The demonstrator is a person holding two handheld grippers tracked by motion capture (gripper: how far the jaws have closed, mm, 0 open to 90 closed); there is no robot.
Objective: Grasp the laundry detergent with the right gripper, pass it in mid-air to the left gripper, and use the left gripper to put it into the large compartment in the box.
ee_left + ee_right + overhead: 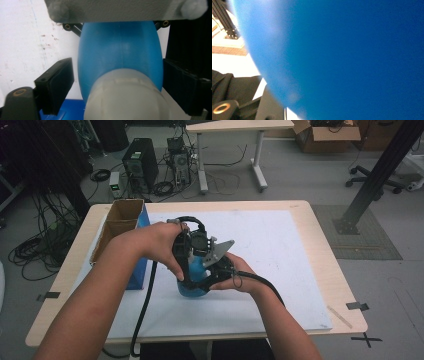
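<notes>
- Your two grippers meet over a blue bottle [192, 282] that stands on the white mat [280, 250], to the right of the blue box [140, 265] at the mat's left edge.
- Your right gripper [212, 277] has its jaws closed on the bottle's blue body from the right side; in the right gripper view that body [349, 57] fills the space at the jaws, pressed close.
- Your left gripper [187, 262] comes down from above. In the left gripper view its pads [56, 82] stand on either side of the pale cap [125, 97], spread wider than the cap; the left one is clearly apart from it, and you cannot tell whether the right one touches.
- So the step in hand looks like taking hold of the cap while the other tool steadies the body, likely in order to twist the cap off.
- The next move calls for closing the left jaws square on the cap, not on the blue shoulder under it, then turning about the bottle's own axis while the right grip keeps the body from spinning.
- The bottle stands upright or close to it: its long axis runs up from the mat, with the cap end on top, pointing toward your left gripper, and the wide base down on the mat.
</notes>
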